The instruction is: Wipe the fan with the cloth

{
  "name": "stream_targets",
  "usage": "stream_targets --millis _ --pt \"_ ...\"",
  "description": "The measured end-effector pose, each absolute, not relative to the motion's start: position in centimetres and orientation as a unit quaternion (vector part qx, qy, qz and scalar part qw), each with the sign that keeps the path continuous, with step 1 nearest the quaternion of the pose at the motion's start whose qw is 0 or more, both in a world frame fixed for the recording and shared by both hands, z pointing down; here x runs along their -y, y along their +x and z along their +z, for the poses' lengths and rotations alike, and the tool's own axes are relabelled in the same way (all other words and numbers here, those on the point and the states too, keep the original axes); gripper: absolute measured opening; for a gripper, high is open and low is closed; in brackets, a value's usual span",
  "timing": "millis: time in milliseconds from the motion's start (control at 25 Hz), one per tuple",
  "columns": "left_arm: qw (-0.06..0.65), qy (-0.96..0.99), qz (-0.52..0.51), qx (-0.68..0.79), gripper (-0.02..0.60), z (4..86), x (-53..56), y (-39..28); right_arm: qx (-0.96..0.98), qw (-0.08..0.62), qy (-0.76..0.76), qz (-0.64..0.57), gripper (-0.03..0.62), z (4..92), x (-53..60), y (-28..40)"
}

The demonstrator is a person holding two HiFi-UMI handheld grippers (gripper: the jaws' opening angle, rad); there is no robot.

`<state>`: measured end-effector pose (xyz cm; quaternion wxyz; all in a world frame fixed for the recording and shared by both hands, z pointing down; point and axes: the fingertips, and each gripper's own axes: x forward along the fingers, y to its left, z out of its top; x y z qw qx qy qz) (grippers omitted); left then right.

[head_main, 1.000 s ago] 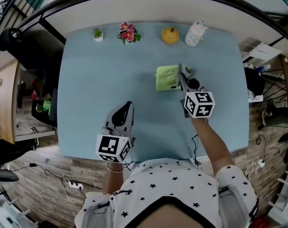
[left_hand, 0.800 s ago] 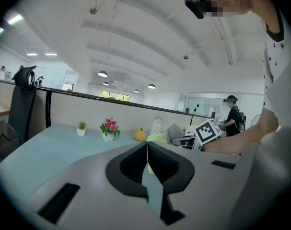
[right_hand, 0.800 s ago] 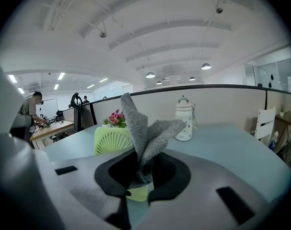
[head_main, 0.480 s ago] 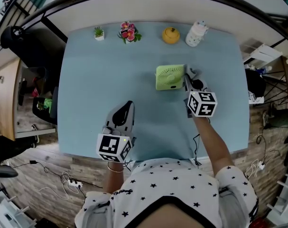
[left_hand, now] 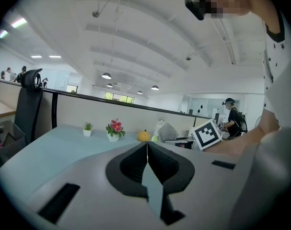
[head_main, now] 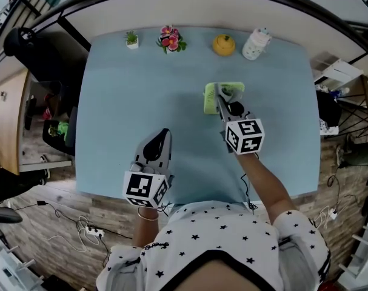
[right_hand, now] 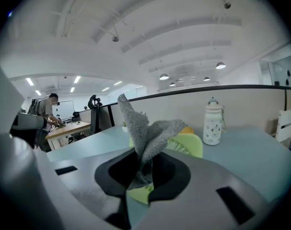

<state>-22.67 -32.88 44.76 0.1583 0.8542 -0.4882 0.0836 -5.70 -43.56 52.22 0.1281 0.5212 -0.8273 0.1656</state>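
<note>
1. Our right gripper point(head_main: 219, 94) has its jaws clamped on the grey cloth point(right_hand: 146, 128). The cloth bunches up out of them and flops forward.
2. The green fan point(head_main: 208, 99) sits on the blue table point(head_main: 123, 102), right of the middle and toward the far side. It lies straight ahead of our right gripper: in the head view the tips overlap it, and in the right gripper view it shows just behind the cloth. We cannot tell whether the cloth is touching it.
3. Our left gripper point(head_main: 164, 133) hangs over the near part of the table with its jaws pressed together on nothing. It is well apart from the fan.
4. We judge the right side to be the nearer one by far, so the wipe falls to it. From above, the fan's long side runs left to right across the gripper's line, so a sideways stroke looks likely. Nothing steadies the fan, so a firm push could slide it.
</note>
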Motion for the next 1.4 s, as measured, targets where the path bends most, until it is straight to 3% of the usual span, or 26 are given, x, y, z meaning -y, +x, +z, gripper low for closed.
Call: stream_targets --millis 240,640,1400 --pt "0.166 0.849 0.073 0.496 0.029 44.6 32.1 -24.1 0.838 0.15 0.495 0.172 0.044 54.2 43.2 -9.0" --pt "0.165 0.844 0.078 0.504 0.029 44.9 31.6 -25.0 0.833 0.157 0.499 0.181 0.048 55.2 43.4 -9.1" --pt "0.155 0.86 0.087 0.479 0.029 44.4 31.8 -21.2 0.783 0.142 0.575 0.189 0.048 54.4 43.4 1.1"
